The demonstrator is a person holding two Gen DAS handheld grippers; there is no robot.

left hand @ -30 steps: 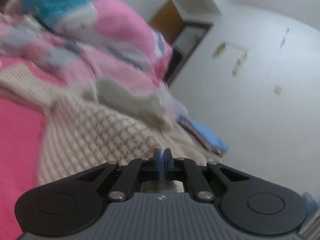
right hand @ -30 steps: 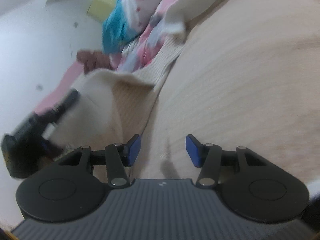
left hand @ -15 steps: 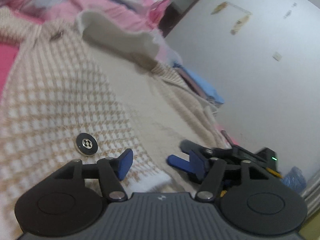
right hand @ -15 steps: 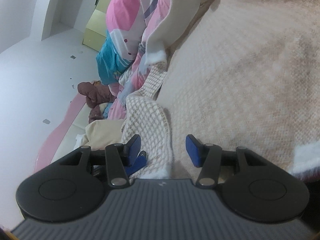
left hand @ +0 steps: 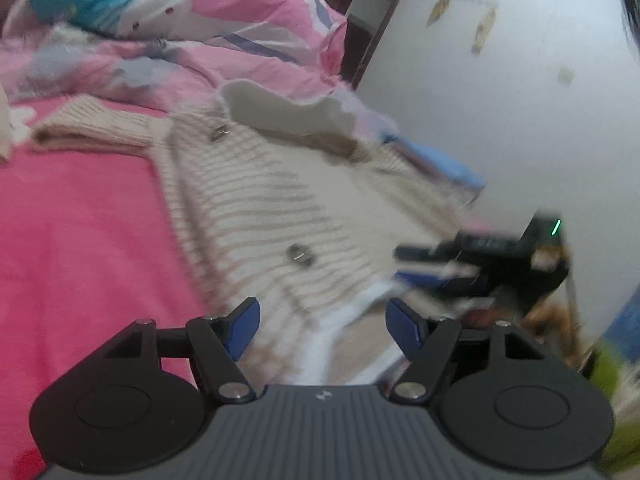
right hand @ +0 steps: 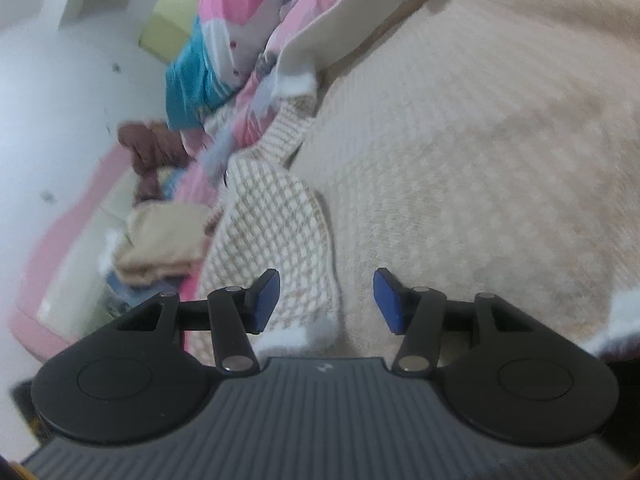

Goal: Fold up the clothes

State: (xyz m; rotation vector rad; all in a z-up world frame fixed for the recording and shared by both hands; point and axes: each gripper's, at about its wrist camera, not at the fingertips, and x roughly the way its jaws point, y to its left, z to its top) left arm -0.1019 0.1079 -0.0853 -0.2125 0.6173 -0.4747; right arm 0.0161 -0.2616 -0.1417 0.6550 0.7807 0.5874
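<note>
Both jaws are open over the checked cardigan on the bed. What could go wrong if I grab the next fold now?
1. The cardigan front panel lies doubled over the beige inner side, so the left gripper may pinch both layers at the white hem.
2. The right gripper sits close beside it, so the two could collide.
3. A button near the hem could snag.

Soft, even light; fisheye-bent edges; motion blur, perhaps slight defocus.

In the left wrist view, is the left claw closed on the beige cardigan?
No. The left claw is open, its blue fingers apart, with the cardigan hem between them but not gripped.
</note>
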